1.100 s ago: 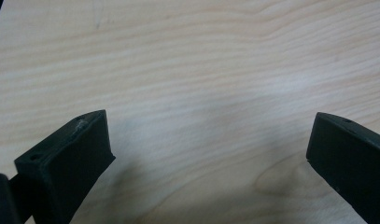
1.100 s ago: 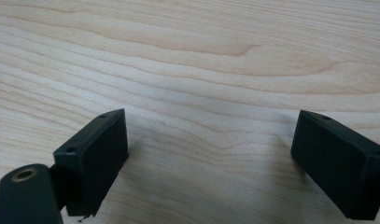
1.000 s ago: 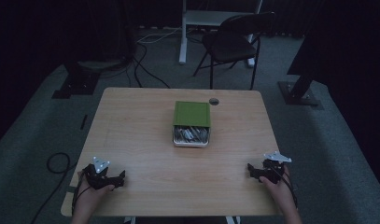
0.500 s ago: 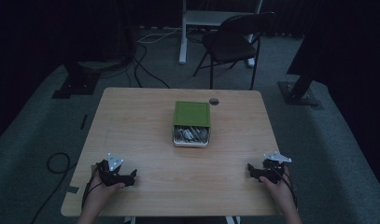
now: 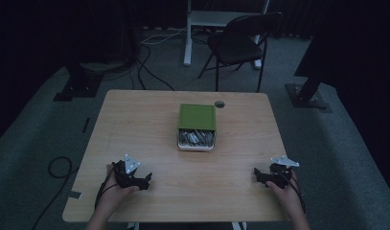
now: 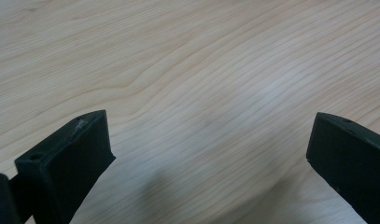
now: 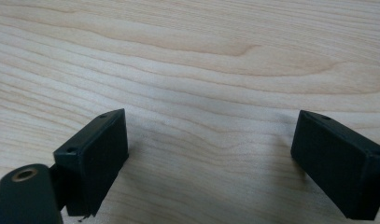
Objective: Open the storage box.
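At the middle of the table (image 5: 135, 124) sits a box (image 5: 196, 139) with a green lid (image 5: 197, 116); the lid covers its far part and leaves the near end open, where a heap of grey, metallic-looking pieces (image 5: 196, 137) shows. What those pieces are is too dim and small to tell. The box lies between the two hands and well apart from both, nearer the far edge than the near one.

Nothing of the work on it looks begun, in my judgement: no piece lies out on the wood, the lid rests on the box, and neither tool is near it. The whole of the reaching and handling seems left to do.

Low at the near left, the left gripper (image 5: 145, 179) rests on or just over the bare wood in the person's left hand (image 5: 117, 191), pointing toward the table's middle. In the left gripper view its jaws stand wide apart with only wood grain between them, holding nothing.

Near the right corner the right gripper (image 5: 256, 174) lies low over the wood in the right hand (image 5: 284, 189). Its jaws, seen in the right gripper view, are likewise spread wide and empty.

A small round hole (image 5: 219, 103) in the tabletop lies just beyond the box, and a dark chair (image 5: 240, 45) stands on the floor past the far edge.
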Available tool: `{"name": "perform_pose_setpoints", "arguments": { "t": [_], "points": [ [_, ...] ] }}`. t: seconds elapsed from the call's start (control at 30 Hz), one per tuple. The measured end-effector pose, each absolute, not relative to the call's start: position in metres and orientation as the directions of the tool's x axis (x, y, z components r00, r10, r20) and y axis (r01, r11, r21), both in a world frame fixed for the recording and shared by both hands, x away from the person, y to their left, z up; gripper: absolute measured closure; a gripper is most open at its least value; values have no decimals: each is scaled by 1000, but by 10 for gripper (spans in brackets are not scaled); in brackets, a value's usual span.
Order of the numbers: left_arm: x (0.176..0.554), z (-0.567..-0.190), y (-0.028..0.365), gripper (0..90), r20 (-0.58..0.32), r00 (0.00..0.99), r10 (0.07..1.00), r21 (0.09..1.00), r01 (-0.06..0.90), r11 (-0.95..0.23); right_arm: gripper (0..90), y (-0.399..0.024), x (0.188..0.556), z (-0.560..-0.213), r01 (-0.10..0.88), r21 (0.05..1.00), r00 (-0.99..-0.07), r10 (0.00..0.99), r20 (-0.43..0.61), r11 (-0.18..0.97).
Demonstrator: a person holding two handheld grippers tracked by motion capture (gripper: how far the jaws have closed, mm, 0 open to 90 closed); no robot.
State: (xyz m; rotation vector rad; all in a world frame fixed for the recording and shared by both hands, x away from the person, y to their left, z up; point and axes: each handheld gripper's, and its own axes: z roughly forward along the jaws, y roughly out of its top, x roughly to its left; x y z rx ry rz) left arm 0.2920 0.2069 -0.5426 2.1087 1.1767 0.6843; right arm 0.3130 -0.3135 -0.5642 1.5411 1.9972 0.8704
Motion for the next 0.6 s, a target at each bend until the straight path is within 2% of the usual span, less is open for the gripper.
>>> {"name": "perform_pose_setpoints", "arguments": {
  "t": [0.6],
  "points": [
    [301, -539, 163, 7, 225, 569, 791, 711, 459, -532, 107, -314, 313, -564, 668, 724, -259, 966, 15, 168]
  ]
}}
